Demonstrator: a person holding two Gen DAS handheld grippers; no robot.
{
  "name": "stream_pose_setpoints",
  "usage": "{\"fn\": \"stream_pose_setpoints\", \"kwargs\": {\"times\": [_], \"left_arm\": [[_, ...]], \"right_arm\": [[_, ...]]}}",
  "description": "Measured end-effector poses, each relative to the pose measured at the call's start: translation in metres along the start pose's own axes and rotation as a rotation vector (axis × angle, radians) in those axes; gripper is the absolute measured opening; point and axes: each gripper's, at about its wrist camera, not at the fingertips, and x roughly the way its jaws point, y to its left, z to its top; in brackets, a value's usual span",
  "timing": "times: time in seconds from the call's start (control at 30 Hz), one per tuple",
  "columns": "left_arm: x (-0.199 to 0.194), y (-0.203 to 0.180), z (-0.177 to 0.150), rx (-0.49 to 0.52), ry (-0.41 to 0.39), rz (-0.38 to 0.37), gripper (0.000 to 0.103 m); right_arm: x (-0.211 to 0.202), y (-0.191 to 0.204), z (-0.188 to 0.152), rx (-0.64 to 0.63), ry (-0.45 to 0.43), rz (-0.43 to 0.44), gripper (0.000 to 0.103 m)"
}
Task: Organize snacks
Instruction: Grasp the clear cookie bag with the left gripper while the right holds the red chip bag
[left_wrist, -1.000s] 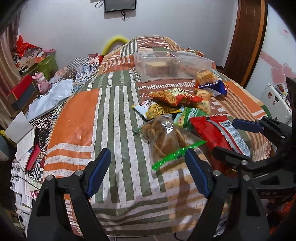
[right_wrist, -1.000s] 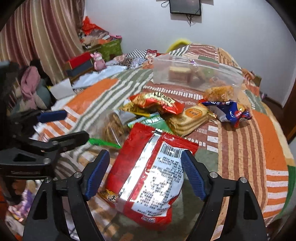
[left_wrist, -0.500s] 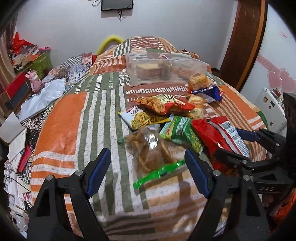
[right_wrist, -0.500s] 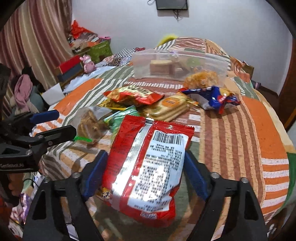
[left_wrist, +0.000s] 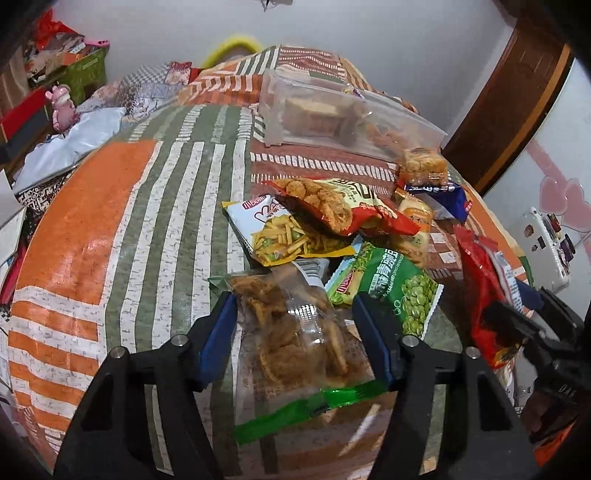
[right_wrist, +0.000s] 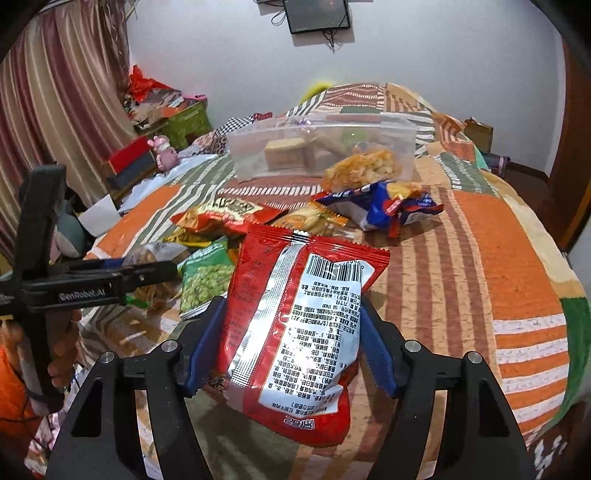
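bed (right_wrist: 517, 258) with striped orange-and-green quilt fills both views; all snacks lie on it.

clear plastic bin (right_wrist: 321, 147) sits far across the quilt, near the head end, already holding a few tan biscuit packs. likely the drop-off point.

loose pile between the bin and the grippers: red bag (right_wrist: 295, 325), clear bag of brown fried twists (left_wrist: 295, 332) with a green sealing strip, green pea packet (left_wrist: 399, 291), yellow fries packet (left_wrist: 284, 236), red-and-yellow chip bag (left_wrist: 332, 203), blue wrapper (right_wrist: 384, 210) with an orange snack pack (right_wrist: 362, 170) resting on it.

right gripper (right_wrist: 291, 347): jaws drawn in against both sides of the red bag, bag creased and tilted up off the quilt. grasping it.

left gripper (left_wrist: 295, 328): blue pads against both sides of the clear bag of twists, film bulging between them. looks clenched on it, though the bag seems still to rest on the quilt.

step in hand, as i judge it: pick-up, one bag per hand, nothing carried to the bin yet. most of the sorting still ahead.

next move calls for: lift both bags clear of the pile, carry forward over the other packets, then release above the bin's open top. clear bag is slippery and heavy with contents; it could slide from the pads. green pea packet lies touching the left gripper's right finger and may get dragged along.
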Motion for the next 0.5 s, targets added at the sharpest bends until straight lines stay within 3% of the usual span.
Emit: {"fn": "stream_pose_setpoints", "kwargs": {"times": [0.2,0.5], "left_arm": [[-0.011,0.003,-0.007,0.03,-0.026,0.026,0.046],[-0.054,0.009,0.002,0.051,-0.115,0.051,0.043]], "right_arm": [[-0.008,0.001,0.009,-0.013,-0.035,0.003,0.066],[-0.018,-0.001,0.032,-0.027,-0.098,0.009,0.066]]}}
